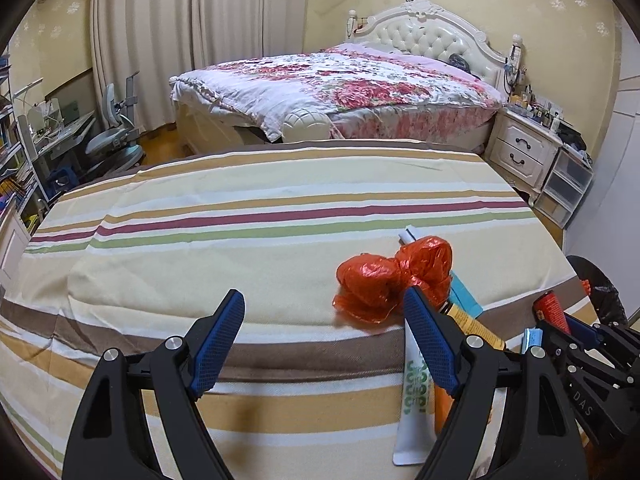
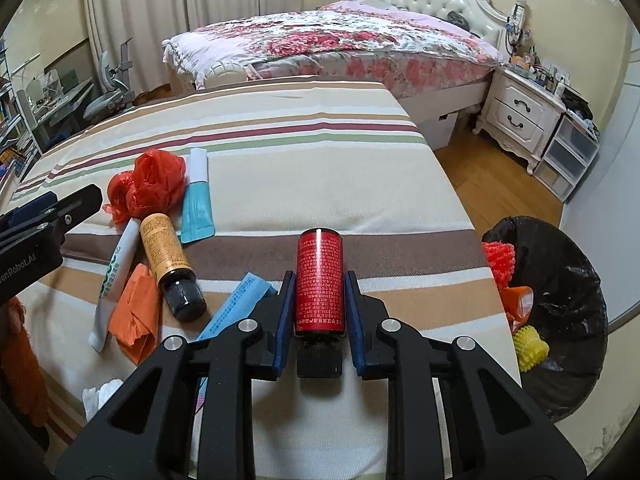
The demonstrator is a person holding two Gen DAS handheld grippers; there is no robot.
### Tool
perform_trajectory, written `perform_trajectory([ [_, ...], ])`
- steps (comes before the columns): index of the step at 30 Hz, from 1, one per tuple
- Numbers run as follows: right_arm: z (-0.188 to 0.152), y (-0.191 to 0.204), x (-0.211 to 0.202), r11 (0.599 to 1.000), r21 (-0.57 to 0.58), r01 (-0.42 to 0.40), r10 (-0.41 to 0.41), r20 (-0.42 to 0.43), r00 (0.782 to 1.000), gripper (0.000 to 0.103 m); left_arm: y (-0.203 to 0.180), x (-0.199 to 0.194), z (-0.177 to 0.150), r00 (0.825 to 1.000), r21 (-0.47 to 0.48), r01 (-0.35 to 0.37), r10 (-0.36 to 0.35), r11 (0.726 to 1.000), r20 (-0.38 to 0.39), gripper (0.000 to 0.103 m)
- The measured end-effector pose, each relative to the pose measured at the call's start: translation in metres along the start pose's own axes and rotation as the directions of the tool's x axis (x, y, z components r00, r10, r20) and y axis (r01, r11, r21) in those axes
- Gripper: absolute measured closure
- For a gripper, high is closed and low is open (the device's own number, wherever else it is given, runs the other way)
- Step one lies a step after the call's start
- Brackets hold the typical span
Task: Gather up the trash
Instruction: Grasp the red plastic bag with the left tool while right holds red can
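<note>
Right gripper (image 2: 319, 300) is clamping red bottle (image 2: 320, 284) between its fingers, at mid-body; rigid, light, probably slick. Bin (image 2: 576, 280) is sitting right of the fingers. Left gripper (image 1: 324, 340) is gaping wide, empty; crumpled red bag (image 1: 392, 280) just beyond its right finger, soft, pinchable anywhere.

The left black two-finger gripper (image 1: 324, 312) gapes wide, blue pads empty — the right black two-finger gripper (image 2: 319, 280) is clamped tight.

A red bottle (image 2: 319, 282) with a black cap sits pinched in the right claw (image 2: 319, 292). On the striped desk (image 2: 320, 184) lie a crumpled red bag (image 2: 148, 186), a yellow bottle (image 2: 168, 252), a white tube (image 2: 114, 276), and a blue tube (image 2: 197, 204). The black trash bag (image 2: 560, 312) beside the desk holds red, orange and yellow bits.
</note>
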State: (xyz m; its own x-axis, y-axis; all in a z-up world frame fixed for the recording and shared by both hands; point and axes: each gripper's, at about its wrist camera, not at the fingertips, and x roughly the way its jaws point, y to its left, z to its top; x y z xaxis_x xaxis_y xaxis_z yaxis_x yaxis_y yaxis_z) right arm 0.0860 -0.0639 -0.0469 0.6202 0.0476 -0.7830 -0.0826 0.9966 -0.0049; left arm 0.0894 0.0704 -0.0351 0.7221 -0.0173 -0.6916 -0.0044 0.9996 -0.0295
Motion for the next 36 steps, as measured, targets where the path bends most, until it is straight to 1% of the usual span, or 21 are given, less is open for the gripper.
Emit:
perform_trajectory([
  [4, 0.004, -0.002, 0.004, 1.000, 0.003, 0.002, -0.002, 0.003, 1.000, 0.080, -0.009, 0.003, 0.007, 1.000, 0.011, 0.026, -0.026, 1.000, 0.007, 0.022],
  [8, 0.006, -0.003, 0.006, 1.000, -0.002, 0.007, -0.007, 0.008, 1.000, 0.080, -0.018, 0.012, 0.014, 1.000, 0.040, 0.030, -0.030, 0.999, 0.005, 0.021],
  [10, 0.007, -0.003, 0.007, 1.000, -0.003, 0.008, -0.008, 0.011, 1.000, 0.080, -0.020, 0.020, 0.015, 0.999, 0.050, 0.034, -0.033, 0.998, -0.016, 0.021],
  [14, 0.008, -0.005, 0.008, 1.000, 0.004, 0.003, -0.003, 0.013, 1.000, 0.080, -0.021, 0.027, 0.014, 0.996, 0.049, 0.076, -0.073, 0.996, -0.057, 0.022],
  [15, 0.008, -0.005, 0.008, 1.000, 0.005, 0.003, -0.003, 0.014, 1.000, 0.080, -0.021, 0.028, 0.014, 0.995, 0.048, 0.086, -0.083, 0.995, -0.061, 0.024],
  [16, 0.008, -0.004, 0.008, 1.000, 0.006, 0.003, -0.003, 0.015, 1.000, 0.080, -0.019, 0.028, 0.013, 0.992, 0.044, 0.111, -0.108, 0.993, -0.066, 0.034],
  [17, 0.008, -0.004, 0.008, 1.000, 0.006, 0.003, -0.003, 0.015, 1.000, 0.080, -0.020, 0.028, 0.012, 0.989, 0.040, 0.135, -0.131, 0.990, -0.072, 0.041],
  [19, 0.008, -0.005, 0.008, 1.000, 0.005, 0.003, -0.004, 0.015, 1.000, 0.080, -0.019, 0.028, 0.010, 0.983, 0.028, 0.167, -0.164, 0.986, -0.079, 0.045],
  [22, 0.007, -0.005, 0.007, 1.000, 0.009, 0.001, -0.001, 0.014, 1.000, 0.080, -0.019, 0.025, 0.008, 0.983, 0.031, 0.174, -0.172, 0.984, -0.071, 0.049],
  [27, 0.006, -0.004, 0.005, 1.000, 0.016, 0.003, -0.003, 0.014, 1.000, 0.080, -0.013, 0.017, 0.007, 0.985, 0.014, 0.162, -0.161, 0.987, -0.057, 0.053],
  [28, 0.005, -0.004, 0.004, 1.000, 0.017, 0.002, -0.003, 0.015, 1.000, 0.080, -0.010, 0.014, 0.007, 0.986, 0.010, 0.159, -0.158, 0.987, -0.053, 0.056],
  [29, 0.005, -0.004, 0.003, 1.000, 0.018, 0.002, -0.002, 0.015, 1.000, 0.080, -0.009, 0.013, 0.007, 0.987, 0.007, 0.155, -0.154, 0.988, -0.051, 0.069],
  [30, 0.004, -0.004, 0.002, 1.000, 0.018, 0.001, -0.002, 0.016, 1.000, 0.080, -0.006, 0.010, 0.006, 0.985, 0.003, 0.162, -0.162, 0.987, -0.051, 0.072],
  [32, 0.003, -0.004, 0.001, 1.000, 0.020, 0.001, -0.002, 0.019, 1.000, 0.080, 0.000, 0.008, 0.005, 0.984, -0.016, 0.171, -0.171, 0.985, -0.055, 0.072],
  [36, 0.002, -0.003, -0.002, 1.000, 0.021, -0.001, 0.001, 0.025, 1.000, 0.080, 0.009, 0.003, -0.001, 0.987, -0.030, 0.152, -0.153, 0.988, -0.051, 0.072],
])
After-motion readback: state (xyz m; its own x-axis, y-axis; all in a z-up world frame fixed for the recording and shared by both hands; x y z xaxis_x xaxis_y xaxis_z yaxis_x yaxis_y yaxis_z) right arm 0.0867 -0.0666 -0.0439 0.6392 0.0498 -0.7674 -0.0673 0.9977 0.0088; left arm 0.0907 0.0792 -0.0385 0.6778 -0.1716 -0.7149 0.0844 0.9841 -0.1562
